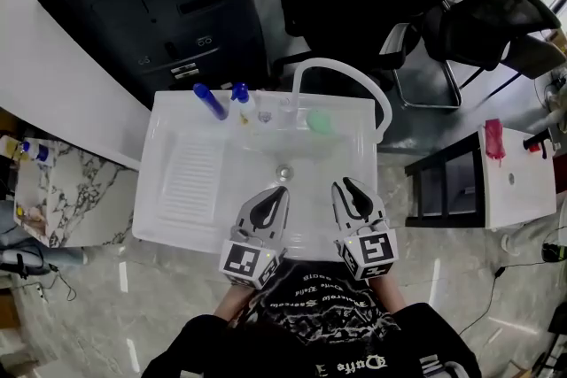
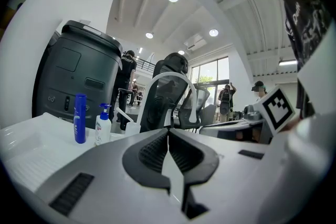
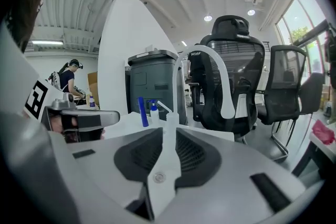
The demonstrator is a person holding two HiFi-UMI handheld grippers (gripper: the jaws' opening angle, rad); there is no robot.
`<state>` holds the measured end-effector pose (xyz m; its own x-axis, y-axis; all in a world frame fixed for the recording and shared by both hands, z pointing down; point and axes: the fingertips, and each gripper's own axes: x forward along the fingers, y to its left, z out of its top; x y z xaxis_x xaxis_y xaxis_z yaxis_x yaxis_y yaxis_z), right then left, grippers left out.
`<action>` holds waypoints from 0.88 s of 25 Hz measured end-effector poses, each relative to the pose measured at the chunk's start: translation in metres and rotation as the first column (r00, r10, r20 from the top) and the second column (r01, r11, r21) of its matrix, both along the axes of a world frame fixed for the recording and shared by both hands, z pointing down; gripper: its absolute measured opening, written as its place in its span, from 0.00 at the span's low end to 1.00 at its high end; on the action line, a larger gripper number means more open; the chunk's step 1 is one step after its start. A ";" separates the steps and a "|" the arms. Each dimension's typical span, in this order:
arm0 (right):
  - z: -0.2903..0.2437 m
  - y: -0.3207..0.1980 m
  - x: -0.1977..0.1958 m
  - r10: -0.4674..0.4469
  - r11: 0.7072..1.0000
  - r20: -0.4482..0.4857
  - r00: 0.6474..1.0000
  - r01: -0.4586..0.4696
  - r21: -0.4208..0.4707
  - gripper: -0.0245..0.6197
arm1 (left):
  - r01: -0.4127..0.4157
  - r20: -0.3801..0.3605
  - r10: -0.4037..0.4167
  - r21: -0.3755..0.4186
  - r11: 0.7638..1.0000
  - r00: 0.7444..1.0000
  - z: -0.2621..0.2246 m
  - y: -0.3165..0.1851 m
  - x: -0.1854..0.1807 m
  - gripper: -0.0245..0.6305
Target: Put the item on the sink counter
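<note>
Both are hovering empty at lower centre, left gripper [image 1: 278, 193] clenched, right gripper [image 1: 349, 187] barely parted, while the blue bottle [image 1: 209, 101] is standing on the sink [image 1: 174, 116] ledge, upper centre (placing looks finished), so probably only withdrawing is remaining.

The sink [image 1: 177, 217] is shown as smooth, glossy white, with one ribbed panel. The floor [image 1: 106, 297] is seen as polished, reflective grey stone. The blue bottle [image 1: 210, 100] is rendered in shiny plastic. The chair [image 3: 241, 71] is backed in black mesh, framed in smooth white plastic. The left gripper [image 2: 168, 132] and right gripper [image 3: 167, 131] are cased in matt grey plastic, with ribbed black pads [image 2: 152, 152].
</note>
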<state>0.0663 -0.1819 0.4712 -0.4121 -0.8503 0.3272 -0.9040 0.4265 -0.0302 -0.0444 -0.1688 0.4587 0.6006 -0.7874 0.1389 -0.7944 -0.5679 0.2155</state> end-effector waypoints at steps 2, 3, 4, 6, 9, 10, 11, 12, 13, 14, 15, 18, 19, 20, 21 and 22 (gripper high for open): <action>-0.001 -0.001 0.001 0.018 1.000 -0.002 1.000 -0.018 0.002 0.07 | -0.003 -0.001 0.003 -0.002 1.000 1.000 0.000 0.001 0.001 0.05; -0.001 -0.001 0.000 0.019 1.000 0.001 1.000 -0.019 0.003 0.06 | -0.005 -0.001 0.005 -0.004 1.000 1.000 0.001 0.002 0.001 0.05; -0.001 0.000 -0.002 0.016 1.000 0.006 1.000 -0.016 0.005 0.05 | -0.005 0.000 0.005 -0.005 1.000 1.000 0.001 0.003 0.001 0.05; -0.002 0.000 -0.003 0.009 1.000 0.017 1.000 -0.009 0.008 0.05 | -0.008 -0.002 0.008 -0.001 1.000 1.000 0.001 0.003 0.002 0.05; -0.004 -0.001 -0.002 0.019 1.000 0.024 1.000 -0.019 0.018 0.04 | -0.014 -0.002 0.014 0.006 1.000 1.000 -0.001 0.003 0.004 0.05; -0.006 -0.001 -0.001 0.022 0.999 0.026 0.999 -0.023 0.022 0.04 | -0.016 -0.001 0.016 0.006 1.000 1.000 -0.001 0.004 0.005 0.05; -0.007 -0.001 -0.002 0.023 0.999 0.030 0.999 -0.024 0.027 0.04 | -0.019 0.001 0.019 0.007 1.000 1.000 -0.002 0.005 0.005 0.05; -0.009 -0.002 -0.002 0.023 0.999 0.034 0.999 -0.024 0.032 0.04 | -0.021 0.004 0.021 0.008 1.000 1.000 -0.002 0.005 0.006 0.05; -0.010 -0.002 -0.003 0.023 0.999 0.037 0.999 -0.024 0.038 0.04 | -0.022 0.006 0.022 0.010 1.000 1.000 -0.003 0.006 0.006 0.05; -0.011 -0.002 -0.003 0.024 0.999 0.036 0.999 -0.025 0.044 0.04 | -0.022 0.007 0.022 0.011 1.000 1.000 -0.003 0.006 0.005 0.05; -0.012 -0.002 -0.003 0.025 0.998 0.034 0.999 -0.027 0.049 0.04 | -0.022 0.007 0.022 0.012 1.000 1.000 -0.003 0.006 0.005 0.05; -0.012 -0.003 -0.003 0.029 0.998 0.031 0.999 -0.031 0.052 0.04 | -0.019 0.004 0.018 0.017 1.000 1.000 -0.003 0.005 0.004 0.05; -0.012 -0.003 -0.003 0.029 0.998 0.031 0.999 -0.031 0.052 0.04 | -0.017 0.004 0.017 0.017 1.000 1.000 -0.003 0.005 0.003 0.05; -0.012 -0.004 -0.004 0.029 0.998 0.030 0.999 -0.030 0.053 0.04 | -0.016 0.004 0.016 0.018 1.000 1.000 -0.003 0.005 0.003 0.05; -0.013 -0.004 -0.004 0.027 0.998 0.031 0.999 -0.029 0.054 0.04 | -0.014 0.004 0.014 0.018 1.000 1.000 -0.004 0.005 0.002 0.05; -0.013 -0.004 -0.005 0.026 0.998 0.031 0.999 -0.028 0.055 0.04 | -0.012 0.004 0.012 0.018 1.000 1.000 -0.004 0.005 0.001 0.05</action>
